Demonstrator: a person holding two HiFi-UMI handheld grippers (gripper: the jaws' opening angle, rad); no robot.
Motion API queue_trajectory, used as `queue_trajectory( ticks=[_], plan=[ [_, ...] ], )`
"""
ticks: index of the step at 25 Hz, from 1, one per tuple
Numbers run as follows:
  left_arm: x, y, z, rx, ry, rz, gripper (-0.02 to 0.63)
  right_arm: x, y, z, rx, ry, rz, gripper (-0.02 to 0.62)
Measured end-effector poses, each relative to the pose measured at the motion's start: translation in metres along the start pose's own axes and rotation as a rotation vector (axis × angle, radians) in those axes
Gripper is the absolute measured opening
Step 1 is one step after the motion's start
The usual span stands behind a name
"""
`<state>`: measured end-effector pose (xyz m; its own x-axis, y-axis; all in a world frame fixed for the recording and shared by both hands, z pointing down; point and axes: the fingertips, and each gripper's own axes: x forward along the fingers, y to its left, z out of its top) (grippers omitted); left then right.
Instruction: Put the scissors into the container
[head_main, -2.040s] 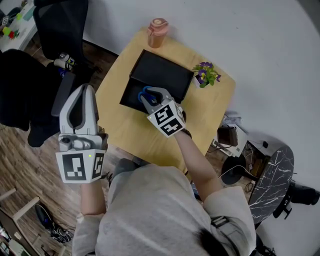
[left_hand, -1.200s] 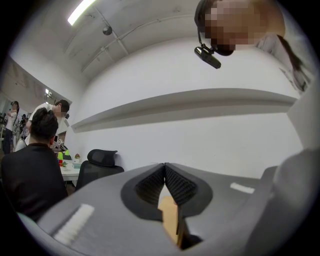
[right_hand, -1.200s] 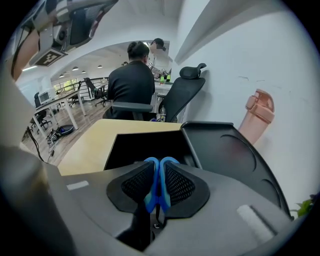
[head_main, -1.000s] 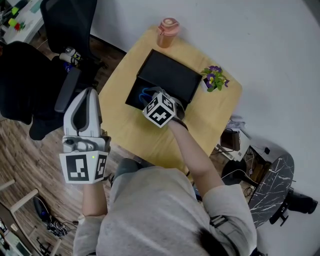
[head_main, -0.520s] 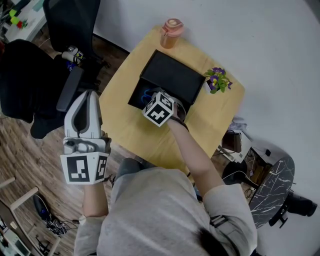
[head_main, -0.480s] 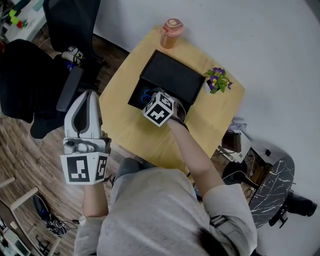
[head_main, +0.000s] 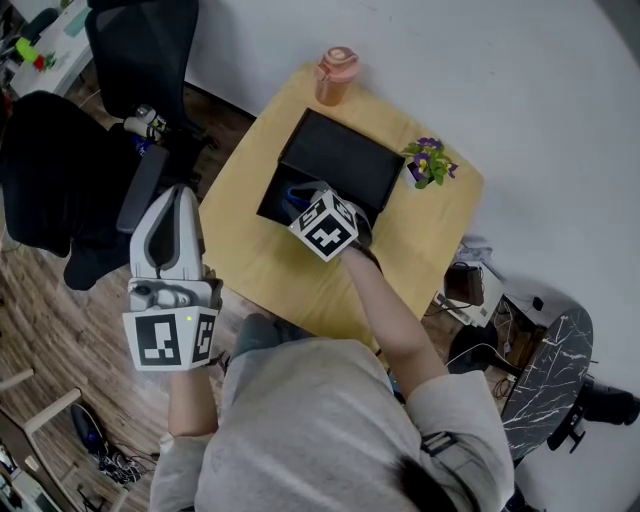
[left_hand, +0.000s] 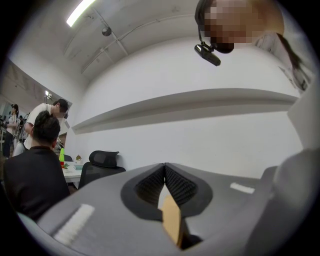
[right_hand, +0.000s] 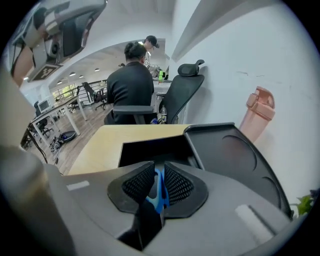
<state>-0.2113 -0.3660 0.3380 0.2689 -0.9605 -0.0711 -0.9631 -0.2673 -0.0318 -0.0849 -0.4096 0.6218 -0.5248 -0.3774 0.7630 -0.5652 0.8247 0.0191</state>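
The blue-handled scissors (right_hand: 159, 194) are pinched between the pads of my right gripper (right_hand: 159, 181), which is shut on them. In the head view that gripper (head_main: 303, 197) points down into the open black container (head_main: 277, 205), and only a bit of the blue handle (head_main: 297, 193) shows at the container's near wall. The container's open lid (head_main: 345, 160) lies flat behind it. My left gripper (head_main: 172, 200) is held up off the table's left side, shut, with nothing in it. In its own view the left gripper (left_hand: 164, 172) faces a white wall.
On the small wooden table (head_main: 250, 250) stand a pink bottle (head_main: 335, 73) at the far corner and a small flower pot (head_main: 425, 160) at the right. A black office chair (head_main: 135, 40) and a seated person (right_hand: 131, 82) are to the left.
Over the two seconds my right gripper has tipped down and sunk into the container with the scissors. The left gripper has stayed raised and shut.
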Motion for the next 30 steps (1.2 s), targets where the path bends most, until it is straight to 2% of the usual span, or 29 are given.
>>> queue_trajectory(
  ticks=[2,8,17,30],
  plan=[
    [0.001,-0.002,0.005,0.002,-0.014,-0.017,0.058,-0.011,-0.001,0.006,0.029,-0.04,-0.026,0.003],
    [0.005,-0.008,0.023,-0.002,-0.058,-0.09,0.058,-0.061,-0.005,0.036,0.126,-0.205,-0.141,0.003],
    [0.006,-0.017,0.049,-0.005,-0.102,-0.206,0.058,-0.145,-0.006,0.061,0.249,-0.441,-0.374,0.005],
    [-0.007,-0.045,0.064,-0.057,-0.146,-0.362,0.058,-0.261,0.016,0.07,0.318,-0.651,-0.62,0.005]
  ],
)
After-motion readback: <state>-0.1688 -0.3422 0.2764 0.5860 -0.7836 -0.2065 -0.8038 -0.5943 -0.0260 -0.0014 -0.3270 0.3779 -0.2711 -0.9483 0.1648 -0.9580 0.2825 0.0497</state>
